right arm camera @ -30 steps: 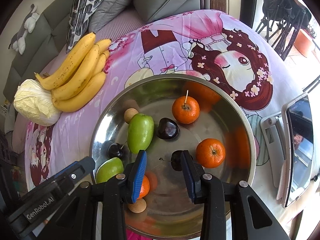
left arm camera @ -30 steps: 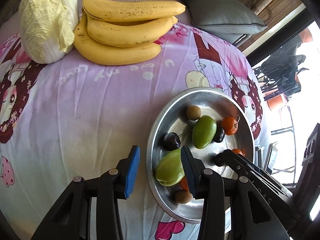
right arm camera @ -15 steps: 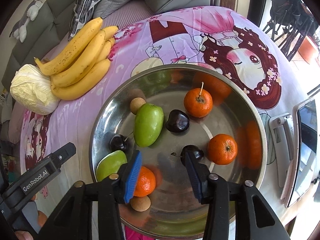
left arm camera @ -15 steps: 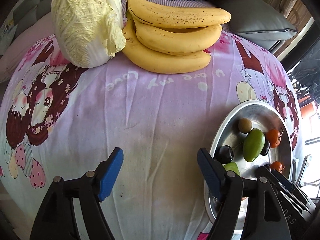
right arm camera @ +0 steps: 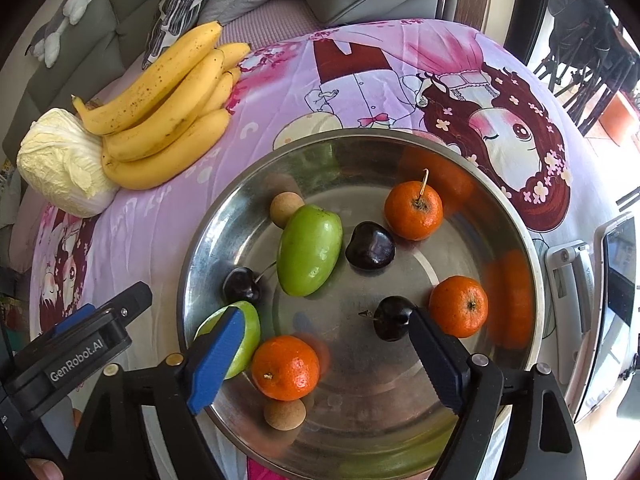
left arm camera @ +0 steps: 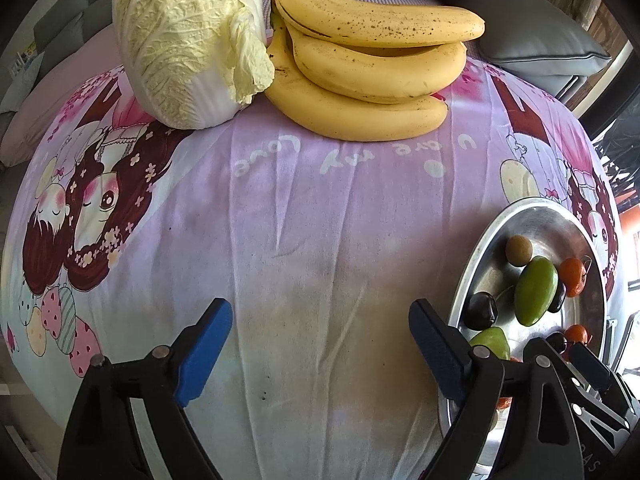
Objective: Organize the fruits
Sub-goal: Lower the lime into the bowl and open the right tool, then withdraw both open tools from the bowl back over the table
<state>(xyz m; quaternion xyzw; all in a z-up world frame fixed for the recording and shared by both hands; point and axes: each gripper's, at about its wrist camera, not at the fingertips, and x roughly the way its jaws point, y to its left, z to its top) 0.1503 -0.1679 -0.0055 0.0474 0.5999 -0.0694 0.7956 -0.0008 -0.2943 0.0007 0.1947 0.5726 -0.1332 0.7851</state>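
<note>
A steel bowl (right arm camera: 532, 264) holds a green mango (right arm camera: 310, 250), a second green fruit (right arm camera: 248, 320), three tangerines (right arm camera: 414, 210), dark cherries (right arm camera: 370, 246) and two brown longans (right arm camera: 286, 206). It also shows in the left wrist view (left arm camera: 476, 248). A bunch of bananas (left arm camera: 372, 64) lies at the table's far side, also in the right wrist view (right arm camera: 168, 112). My left gripper (left arm camera: 320, 344) is open and empty over bare cloth, left of the bowl. My right gripper (right arm camera: 326, 354) is open and empty above the bowl's near part, by a tangerine (right arm camera: 286, 368).
A napa cabbage (left arm camera: 188, 40) lies left of the bananas, touching them. Grey cushions (left arm camera: 540, 52) lie behind the table. A phone on a stand (right arm camera: 616, 300) stands right of the bowl. The table carries a pink cartoon cloth (left arm camera: 300, 216).
My left gripper has swung left, away from the bowl, and opened wide. My right gripper has opened wider over the bowl. The fruit has not moved.
</note>
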